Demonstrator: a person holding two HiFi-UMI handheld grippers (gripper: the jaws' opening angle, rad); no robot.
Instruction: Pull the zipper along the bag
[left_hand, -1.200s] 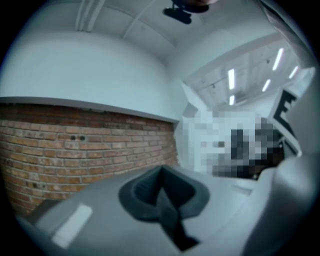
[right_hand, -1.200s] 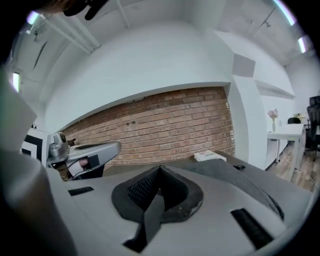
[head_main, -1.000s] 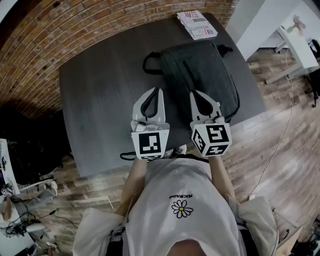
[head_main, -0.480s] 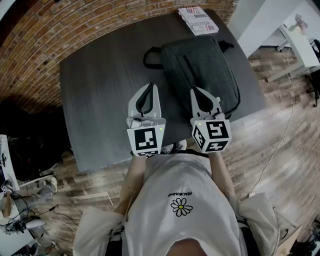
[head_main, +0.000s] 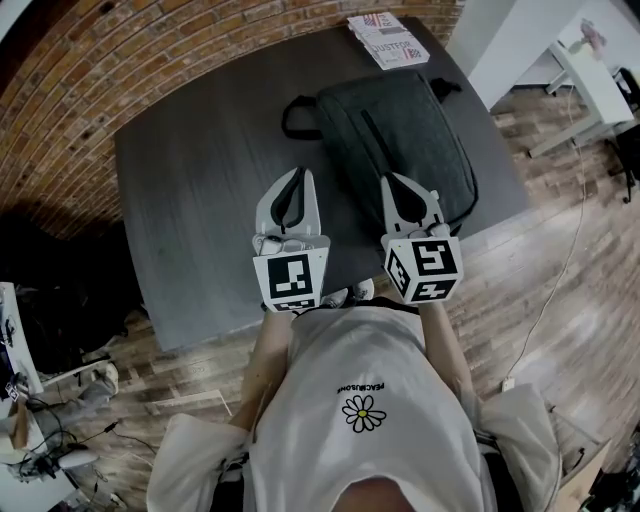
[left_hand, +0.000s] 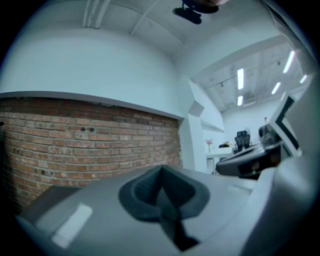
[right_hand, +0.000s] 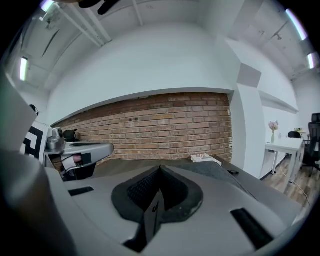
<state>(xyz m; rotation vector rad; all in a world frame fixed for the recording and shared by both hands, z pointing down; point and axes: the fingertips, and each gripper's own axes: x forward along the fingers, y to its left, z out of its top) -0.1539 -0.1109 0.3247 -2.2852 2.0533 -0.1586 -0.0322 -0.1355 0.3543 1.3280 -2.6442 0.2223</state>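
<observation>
Over the near half of the dark table (head_main: 190, 190), both grippers are held side by side with their tips pointing away from the person. The left gripper (head_main: 298, 174) has swung from a slight rightward tilt a second ago to pointing nearly straight ahead, and it sits a little further left. The right gripper (head_main: 391, 181) has barely moved. Both pairs of jaws are pressed together with nothing between them.

The grey bag (head_main: 415, 125) lies flat on the table's far right part, not gripped. Its right side is close to the table's right edge and its strap loop (head_main: 293, 116) lies toward the middle. From the head view the right gripper overlaps the bag's near left part, while the left gripper is over bare tabletop just beside the bag. Wide bare surface lies to the left, and a stack of magazines (head_main: 387, 39) sits at the far corner beyond the bag.

Only the head view shows the whole bag. The right gripper view catches a strip of it ahead and to the right, plus the magazines and the brick wall (right_hand: 160, 127). The left gripper view shows wall and ceiling but no bag.
</observation>
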